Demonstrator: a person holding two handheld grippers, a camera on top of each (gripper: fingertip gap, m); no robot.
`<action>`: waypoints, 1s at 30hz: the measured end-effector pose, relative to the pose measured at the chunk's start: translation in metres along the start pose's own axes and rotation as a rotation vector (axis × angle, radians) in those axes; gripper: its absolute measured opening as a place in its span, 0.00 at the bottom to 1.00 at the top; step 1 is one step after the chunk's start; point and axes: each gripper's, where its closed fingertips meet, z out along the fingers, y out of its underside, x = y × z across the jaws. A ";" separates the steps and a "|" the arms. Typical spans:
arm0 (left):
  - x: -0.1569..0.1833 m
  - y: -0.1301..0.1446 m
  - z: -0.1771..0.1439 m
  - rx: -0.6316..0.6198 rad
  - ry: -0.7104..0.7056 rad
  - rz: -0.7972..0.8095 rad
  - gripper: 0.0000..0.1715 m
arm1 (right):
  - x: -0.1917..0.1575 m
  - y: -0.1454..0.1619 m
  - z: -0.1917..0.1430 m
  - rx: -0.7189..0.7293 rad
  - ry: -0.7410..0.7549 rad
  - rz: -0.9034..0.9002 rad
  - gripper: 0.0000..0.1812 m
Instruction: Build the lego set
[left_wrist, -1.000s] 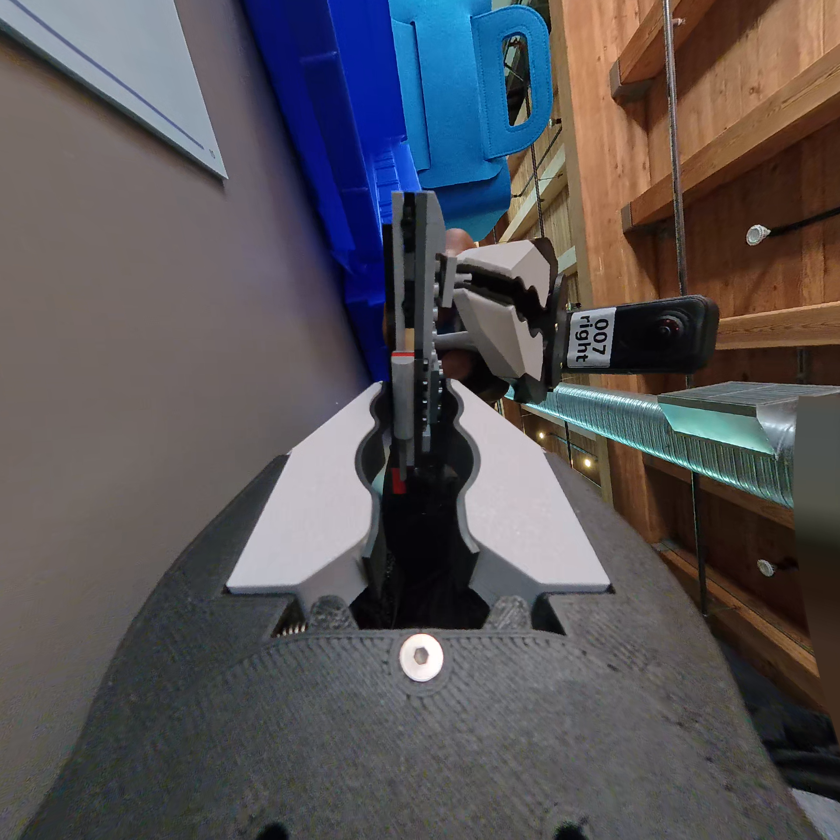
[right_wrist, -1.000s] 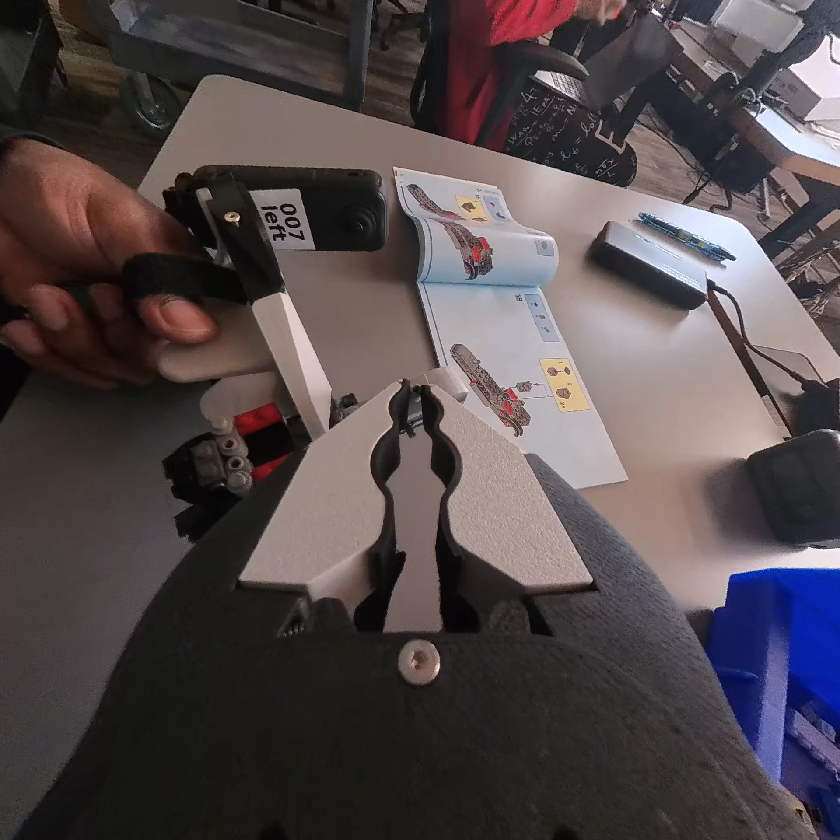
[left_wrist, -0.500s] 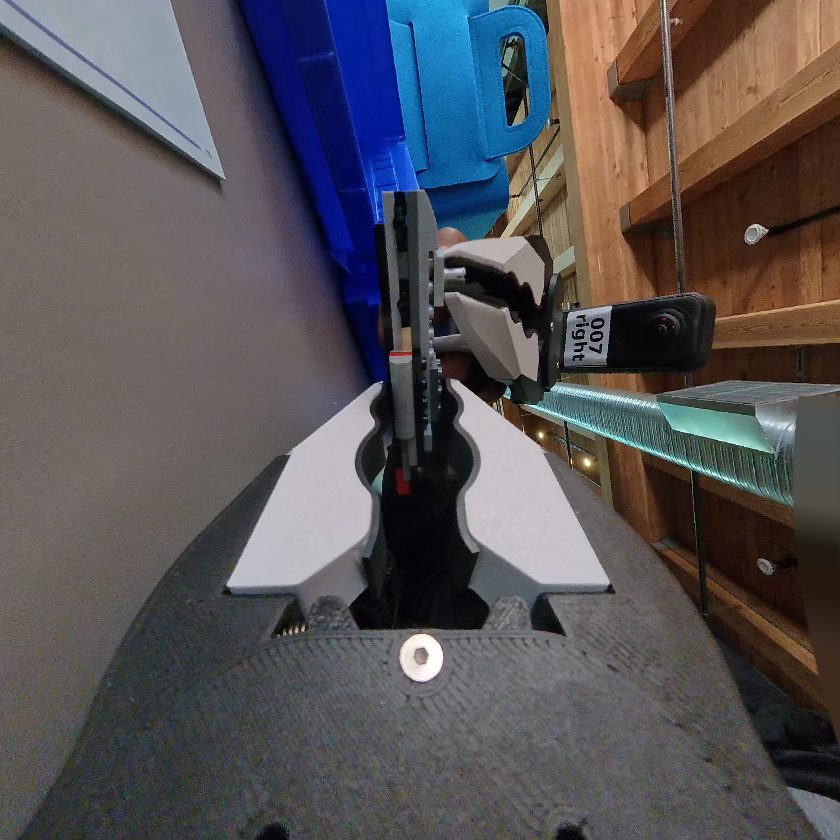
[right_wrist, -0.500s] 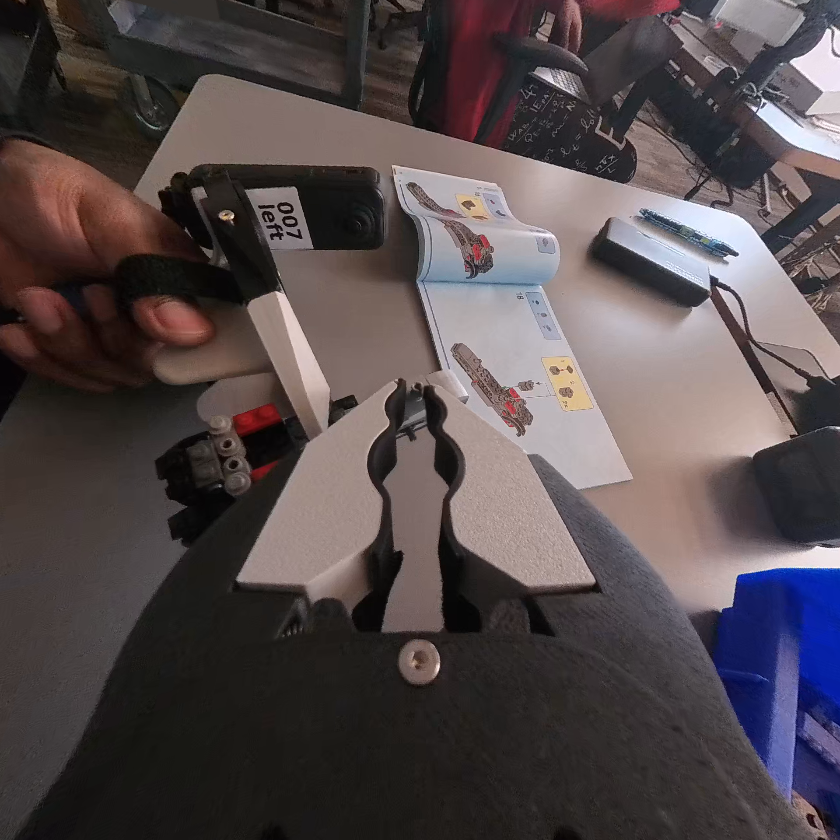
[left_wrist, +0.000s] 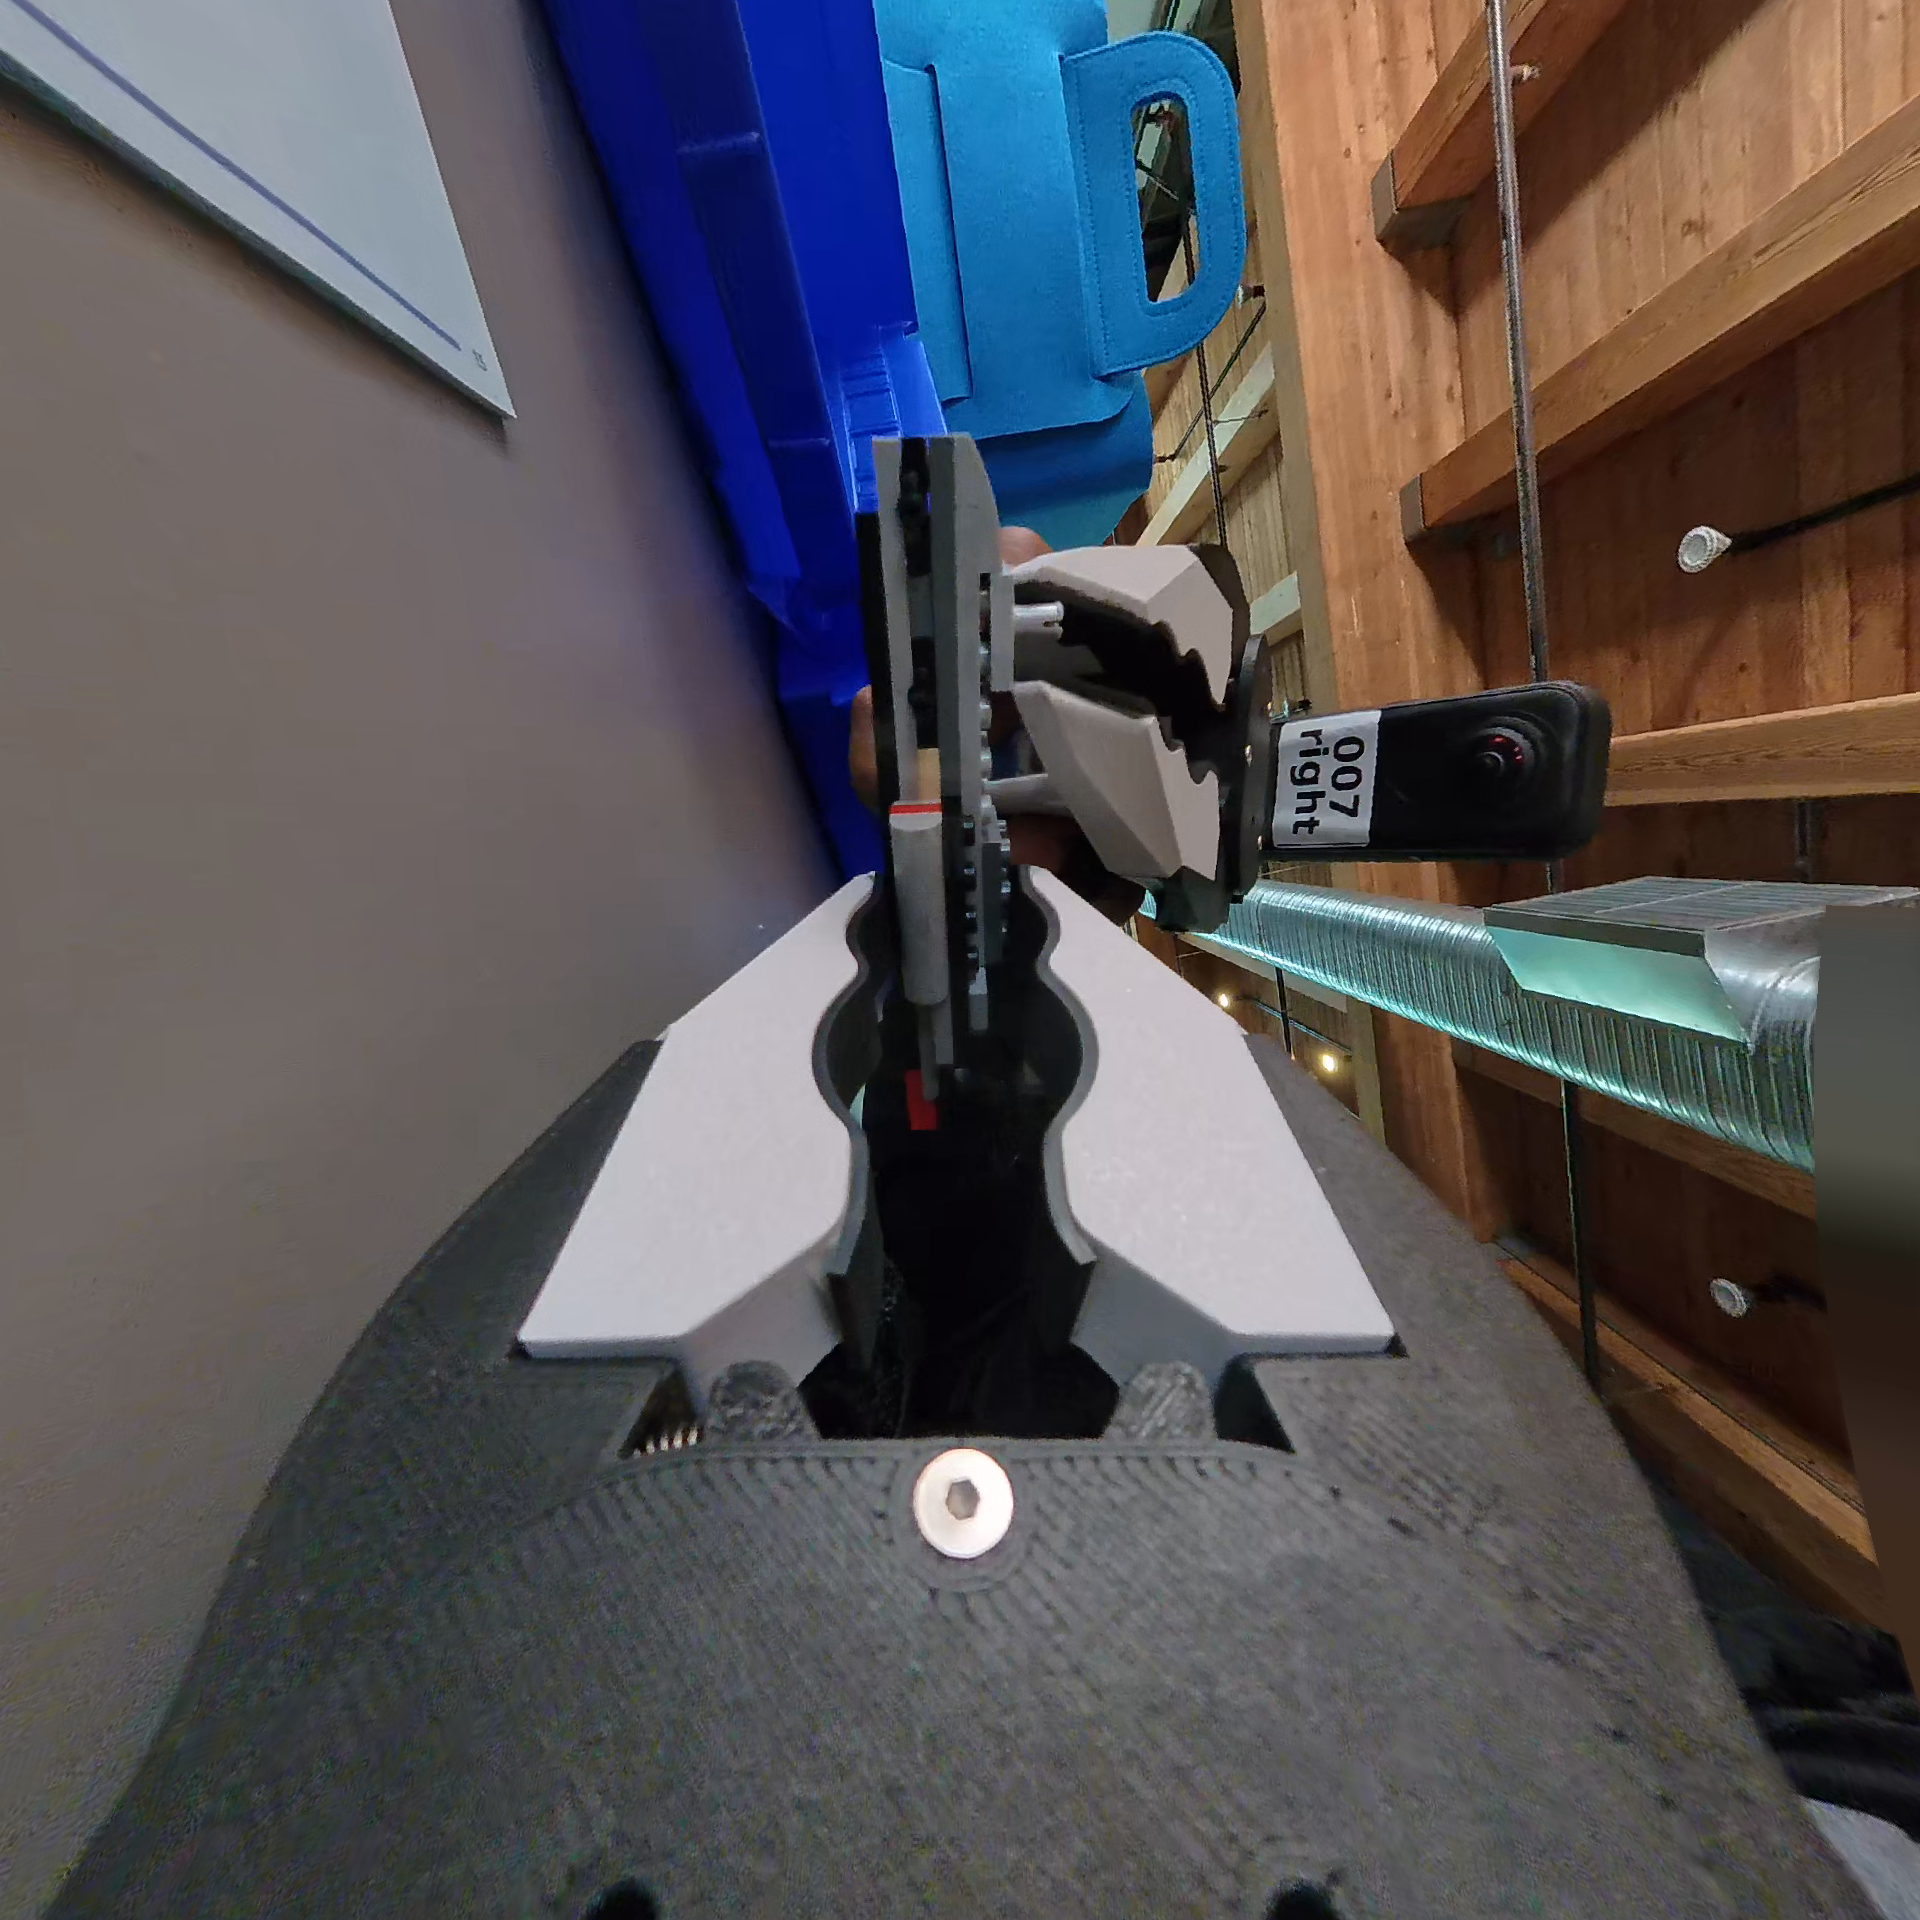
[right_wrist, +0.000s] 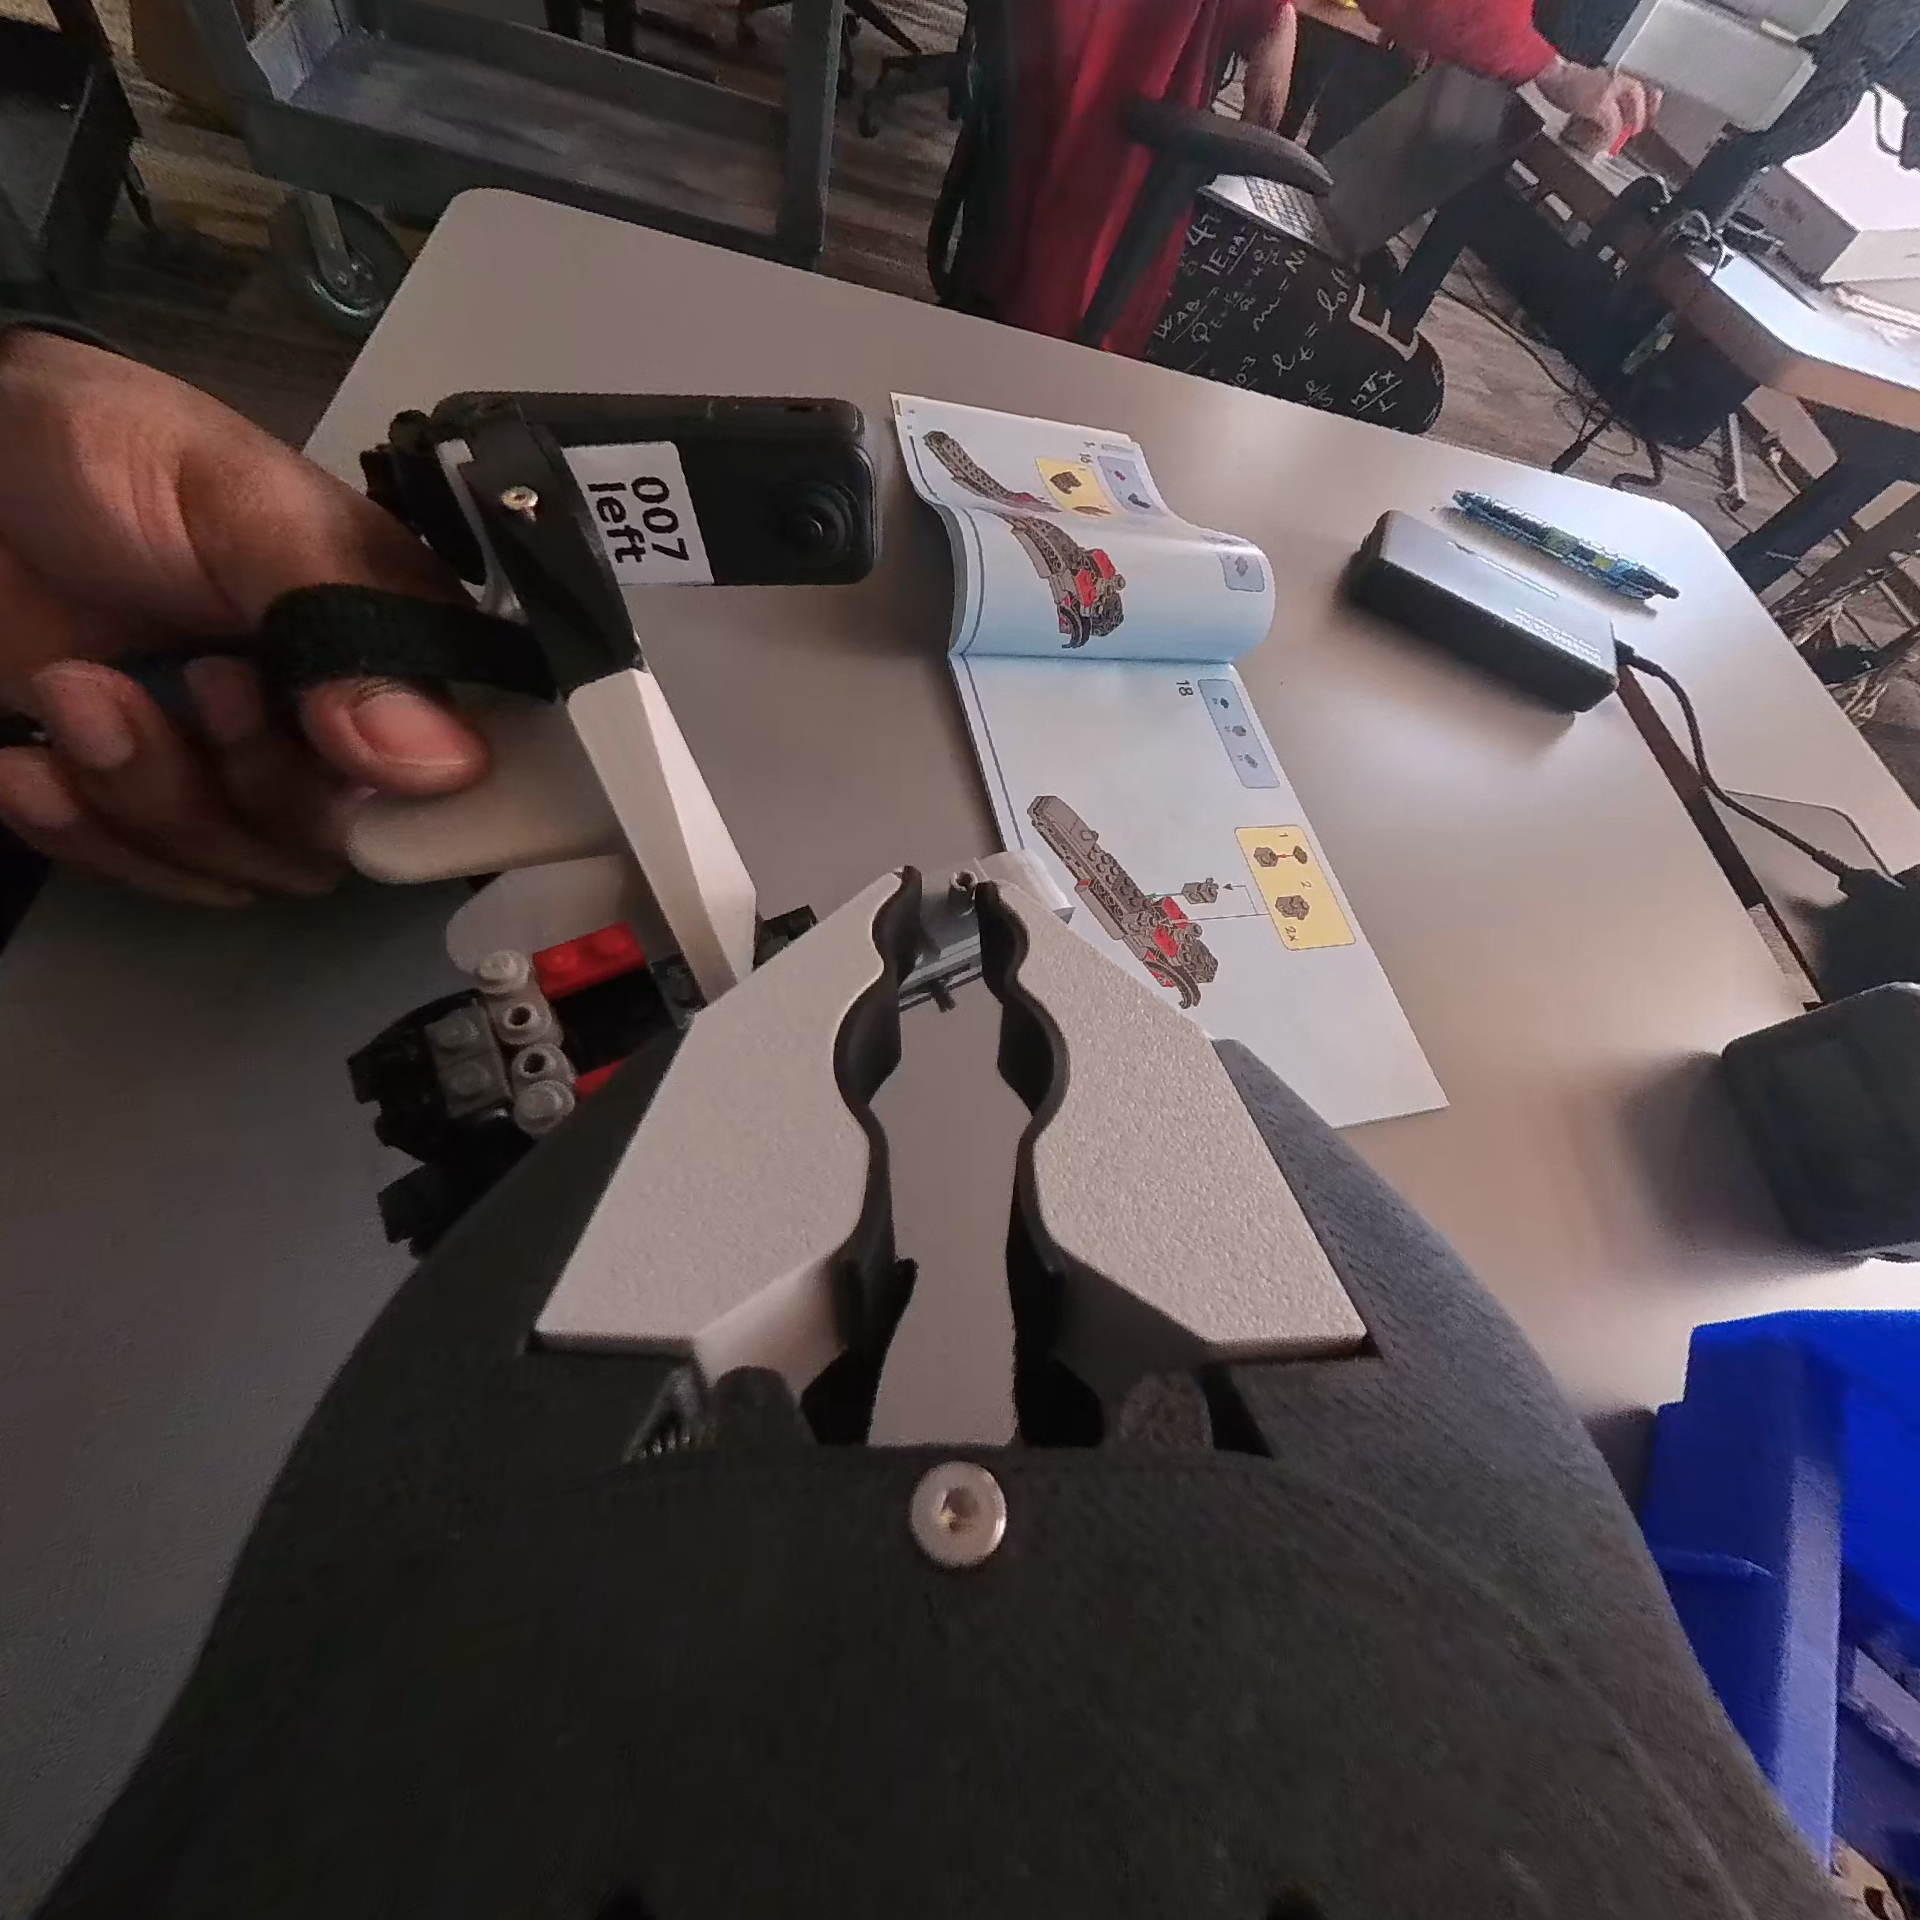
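Left hand-held gripper (left_wrist: 951, 914): from my left wrist feed its fingers are drawn in tight on the Lego model (left_wrist: 935, 727), a long grey and black build with red bits that stands out past the tips.
Right hand-held gripper (right_wrist: 948, 899): on my right wrist feed the fingers are nearly together, nipping a small grey Lego piece (right_wrist: 951, 914) at the very tips.
Meeting point: in the left feed I see the right hand-held gripper coming in from the side, its tips against the studded face of the model.
Lego model, other angle: in the right feed its black, grey and red end (right_wrist: 499, 1039) shows below the left hand-held gripper, above the counter (right_wrist: 1455, 831); I cannot tell whether it touches.
Hand (right_wrist: 156, 665): wrapped round the left hand-held gripper's handle, a black strap across the fingers.
Instruction booklet (right_wrist: 1164, 769): lying open on the counter just beyond my right fingertips.
Blue bin (right_wrist: 1808, 1558): at the near right edge of the counter.
Black power brick (right_wrist: 1486, 613): farther back on the counter, cable attached.
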 end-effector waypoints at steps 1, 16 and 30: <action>0.000 0.000 0.000 0.001 0.001 0.000 0.12 | 0.000 0.000 0.000 0.002 -0.001 0.001 0.07; 0.008 -0.001 -0.002 -0.002 0.049 0.013 0.13 | 0.011 0.002 -0.011 0.090 -0.068 0.564 0.18; 0.012 0.005 0.002 -0.045 0.046 0.088 0.12 | 0.004 0.006 -0.012 0.271 -0.317 1.124 0.30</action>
